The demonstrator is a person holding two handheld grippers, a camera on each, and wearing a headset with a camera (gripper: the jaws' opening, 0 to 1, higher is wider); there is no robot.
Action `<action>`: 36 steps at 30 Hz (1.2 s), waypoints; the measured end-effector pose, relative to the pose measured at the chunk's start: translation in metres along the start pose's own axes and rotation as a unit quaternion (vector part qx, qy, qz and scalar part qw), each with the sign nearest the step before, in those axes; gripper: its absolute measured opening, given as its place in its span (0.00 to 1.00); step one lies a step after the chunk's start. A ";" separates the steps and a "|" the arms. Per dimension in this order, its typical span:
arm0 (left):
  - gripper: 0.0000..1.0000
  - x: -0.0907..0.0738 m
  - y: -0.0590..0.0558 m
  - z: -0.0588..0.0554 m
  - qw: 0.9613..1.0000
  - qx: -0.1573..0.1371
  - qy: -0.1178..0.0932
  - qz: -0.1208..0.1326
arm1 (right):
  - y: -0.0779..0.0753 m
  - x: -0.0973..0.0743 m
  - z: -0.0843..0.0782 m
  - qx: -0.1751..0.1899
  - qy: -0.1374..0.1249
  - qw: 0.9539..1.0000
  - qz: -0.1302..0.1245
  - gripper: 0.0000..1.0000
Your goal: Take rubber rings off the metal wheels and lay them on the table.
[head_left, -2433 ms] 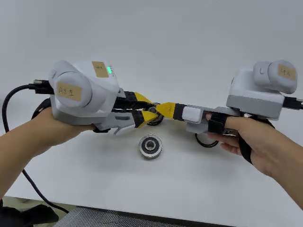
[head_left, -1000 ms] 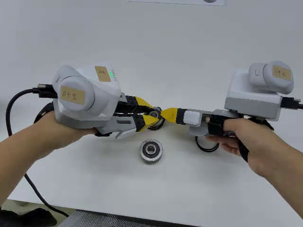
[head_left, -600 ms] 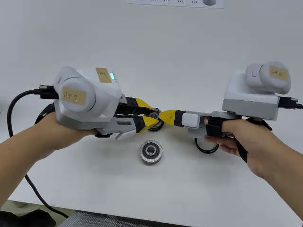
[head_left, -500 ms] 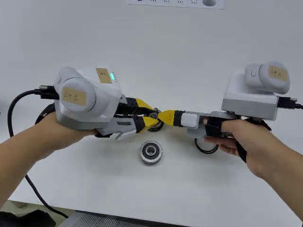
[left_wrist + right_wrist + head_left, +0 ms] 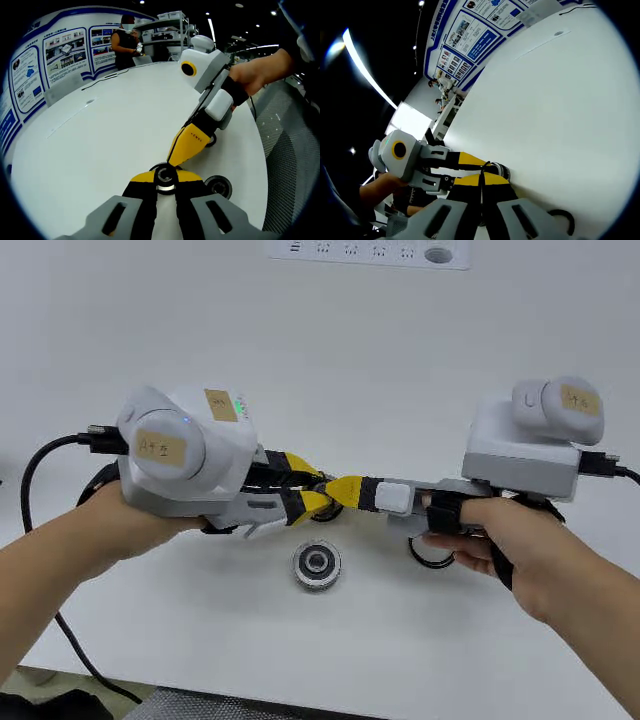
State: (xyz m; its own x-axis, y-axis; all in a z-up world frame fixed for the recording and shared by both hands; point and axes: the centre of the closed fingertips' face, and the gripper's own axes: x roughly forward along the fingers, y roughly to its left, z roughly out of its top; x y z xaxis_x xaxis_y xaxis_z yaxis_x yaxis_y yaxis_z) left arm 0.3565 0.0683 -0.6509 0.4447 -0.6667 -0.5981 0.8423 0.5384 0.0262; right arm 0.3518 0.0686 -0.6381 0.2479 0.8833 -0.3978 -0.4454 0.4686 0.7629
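1. Head view: left gripper (image 5: 308, 498) and right gripper (image 5: 345, 488) meet tip to tip above the white table (image 5: 400, 640). The second wheel (image 5: 317, 565) lies on the table just near of them, and a loose rubber ring (image 5: 432, 552) lies to the right.
2. Left gripper view: left jaws clamp the held wheel (image 5: 166, 180); the right gripper's tip touches its far rim.
3. Right gripper view: right jaws pressed together at the held wheel. Cannot tell whether rubber is caught.

A lab or showroom hall: blue-framed wall posters (image 5: 62, 52), metal shelving (image 5: 175, 27) with boxes, a broad white workbench (image 5: 100, 135).
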 end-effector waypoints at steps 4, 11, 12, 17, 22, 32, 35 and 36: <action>0.12 0.000 0.000 0.000 1.000 0.001 0.000 0.000 | -0.006 -0.003 0.002 0.008 -0.011 1.000 -0.016 0.01; 0.13 0.000 0.000 0.000 1.000 0.001 0.000 0.005 | -0.011 -0.003 -0.002 0.022 -0.015 0.999 -0.028 0.01; 0.13 -0.001 0.000 0.000 1.000 -0.001 -0.003 0.006 | -0.012 -0.002 -0.003 0.019 -0.012 0.999 -0.030 0.01; 0.13 -0.001 0.000 0.000 1.000 -0.020 -0.011 0.010 | -0.015 -0.001 -0.006 0.027 -0.012 0.999 -0.033 0.01; 0.14 -0.001 -0.001 0.001 1.000 -0.007 0.000 0.007 | -0.014 -0.002 -0.006 0.030 -0.014 0.999 -0.032 0.02; 0.17 -0.010 -0.001 0.009 1.000 0.007 0.003 0.001 | -0.012 -0.001 -0.007 0.034 -0.012 0.999 -0.031 0.02; 0.17 -0.016 0.000 0.012 1.000 0.004 -0.002 0.004 | -0.010 0.000 -0.007 0.036 -0.011 0.999 -0.027 0.02; 0.18 -0.019 0.001 0.011 1.000 0.006 -0.001 0.008 | -0.009 0.000 -0.008 0.036 -0.009 0.999 -0.026 0.02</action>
State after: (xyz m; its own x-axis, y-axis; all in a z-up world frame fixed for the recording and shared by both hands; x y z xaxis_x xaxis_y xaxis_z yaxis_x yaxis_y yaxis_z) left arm 0.3524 0.0757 -0.6305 0.4582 -0.6597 -0.5957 0.8389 0.5425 0.0445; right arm 0.3491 0.0643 -0.6489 0.2849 0.8577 -0.4281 -0.3688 0.5103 0.7769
